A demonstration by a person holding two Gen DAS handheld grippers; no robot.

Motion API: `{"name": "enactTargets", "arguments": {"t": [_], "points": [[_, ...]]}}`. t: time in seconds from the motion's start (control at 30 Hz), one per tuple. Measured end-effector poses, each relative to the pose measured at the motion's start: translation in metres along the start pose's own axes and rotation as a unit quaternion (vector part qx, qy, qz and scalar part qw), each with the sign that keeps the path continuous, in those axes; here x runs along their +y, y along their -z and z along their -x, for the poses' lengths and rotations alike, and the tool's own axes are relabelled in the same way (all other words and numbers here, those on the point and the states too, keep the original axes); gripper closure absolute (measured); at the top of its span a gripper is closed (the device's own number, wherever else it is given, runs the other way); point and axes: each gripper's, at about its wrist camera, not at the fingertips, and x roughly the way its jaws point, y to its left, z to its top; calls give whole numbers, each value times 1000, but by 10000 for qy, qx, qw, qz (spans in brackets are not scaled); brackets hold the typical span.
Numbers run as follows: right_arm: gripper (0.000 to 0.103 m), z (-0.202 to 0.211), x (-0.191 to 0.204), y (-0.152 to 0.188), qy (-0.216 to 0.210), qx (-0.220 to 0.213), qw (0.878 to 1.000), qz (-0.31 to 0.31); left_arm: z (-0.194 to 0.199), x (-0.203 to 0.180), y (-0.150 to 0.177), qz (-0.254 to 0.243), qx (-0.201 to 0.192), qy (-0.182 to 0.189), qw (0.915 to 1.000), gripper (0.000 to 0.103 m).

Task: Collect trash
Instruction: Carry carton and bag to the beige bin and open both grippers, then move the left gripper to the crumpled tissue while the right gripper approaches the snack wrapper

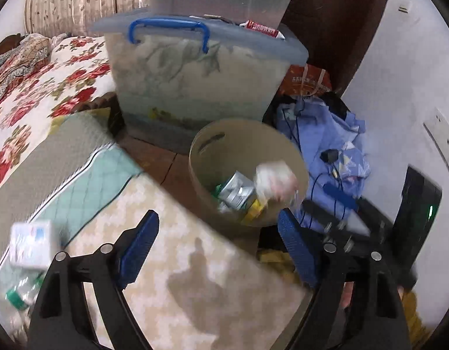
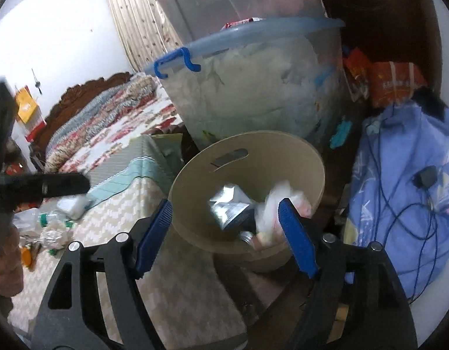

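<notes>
A beige waste bin stands on the floor between the bed and a heap of blue cloth. Inside it lie a silver foil packet, a blurred crumpled white plastic bag and something yellow. My left gripper is open with nothing between its blue pads, over the bed's edge just short of the bin. My right gripper is open and empty too, spanning the bin's near rim. More trash lies on the bed: a white box and green-capped bottles.
A clear storage box with a blue handle stands behind the bin. Blue cloth with cables and an orange bag lie to the right. A hand holds a black tool at the left of the right wrist view.
</notes>
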Motion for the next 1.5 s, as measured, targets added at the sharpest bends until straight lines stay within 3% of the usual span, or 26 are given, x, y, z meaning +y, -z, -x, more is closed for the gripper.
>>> {"name": "enactTargets", "arguments": {"t": [0.13, 0.27, 0.43, 0.57, 0.7, 0.83, 0.9, 0.97, 1.07, 1.13, 1.17, 1.23, 1.27, 1.37, 1.5], "points": [[34, 0, 8, 9, -569, 209, 9977, -301, 28, 19, 55, -31, 95, 65, 9999, 24], [39, -10, 36, 13, -1123, 528, 9917, -333, 65, 44, 123, 62, 170, -95, 9998, 24], [41, -34, 97, 17, -1748, 1008, 9794, 17, 103, 86, 191, 506, 238, -578, 9968, 24], [40, -60, 162, 23, -2237, 1434, 9634, 364, 128, 118, 223, 1044, 103, -719, 9919, 24], [40, -94, 220, 30, -2399, 1798, 9517, 667, 149, 140, 244, 1417, -25, -832, 9864, 25], [42, -127, 254, 39, -2148, 2039, 9516, 826, 173, 160, 264, 1670, -199, -943, 9812, 25], [54, -131, 266, 48, -2465, 2369, 9369, 726, 183, 167, 271, 1803, -276, -992, 9782, 25], [53, -109, 293, 68, -3211, 2700, 9012, 1085, 191, 173, 277, 1895, -340, -998, 9762, 25], [51, -64, 327, 99, -3854, 2818, 8538, 2076, 199, 184, 285, 2048, -411, -988, 9729, 23], [41, -50, 328, 104, -3858, 2655, 8551, 2222, 200, 191, 287, 2141, -428, -938, 9714, 23], [39, -47, 324, 100, -3808, 2516, 8633, 2156, 199, 192, 287, 2179, -429, -899, 9709, 23], [36, -54, 312, 88, -3401, 2233, 8923, 1958, 197, 194, 287, 2220, -429, -791, 9709, 23], [35, -62, 304, 80, -2896, 2059, 9157, 1875, 195, 193, 286, 2213, -425, -743, 9714, 23], [26, -77, 305, 75, -2001, 1782, 9415, 2044, 188, 185, 279, 2088, -424, -711, 9745, 20], [22, -89, 324, 83, -1690, 1845, 9311, 2653, 177, 177, 267, 1909, -409, -660, 9785, 16]]}}
